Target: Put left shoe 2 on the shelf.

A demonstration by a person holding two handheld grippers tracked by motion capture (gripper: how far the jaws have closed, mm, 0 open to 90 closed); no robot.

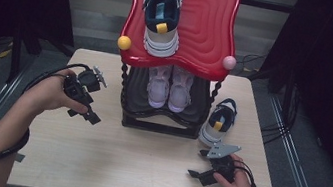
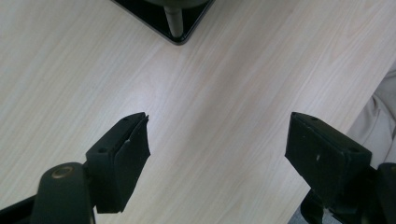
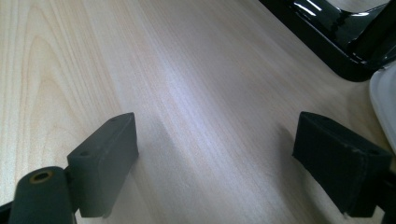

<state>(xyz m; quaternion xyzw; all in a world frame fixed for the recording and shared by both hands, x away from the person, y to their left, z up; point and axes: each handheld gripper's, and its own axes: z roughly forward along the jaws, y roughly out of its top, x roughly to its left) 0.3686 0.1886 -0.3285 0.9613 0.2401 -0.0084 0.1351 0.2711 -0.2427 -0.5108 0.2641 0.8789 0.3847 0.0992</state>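
A two-tier shoe rack (image 1: 163,118) stands at the back middle of the wooden table (image 1: 133,164). Its red top tray (image 1: 209,34) carries a navy-and-white sneaker (image 1: 163,14). A pale pink pair of shoes (image 1: 169,88) sits on the black lower shelf. A second navy-and-white sneaker (image 1: 218,122) lies on the table right of the rack. My left gripper (image 1: 85,113) is left of the rack, open and empty, jaws wide over bare wood (image 2: 217,135). My right gripper (image 1: 197,176) rests near the front right, open and empty (image 3: 215,154).
The rack's black base corner (image 2: 175,28) lies ahead of the left jaws; its glossy base (image 3: 336,32) and a white sole edge (image 3: 385,102) sit right of the right jaws. Dark curtains flank the table. Cables trail on the floor at right (image 1: 260,63).
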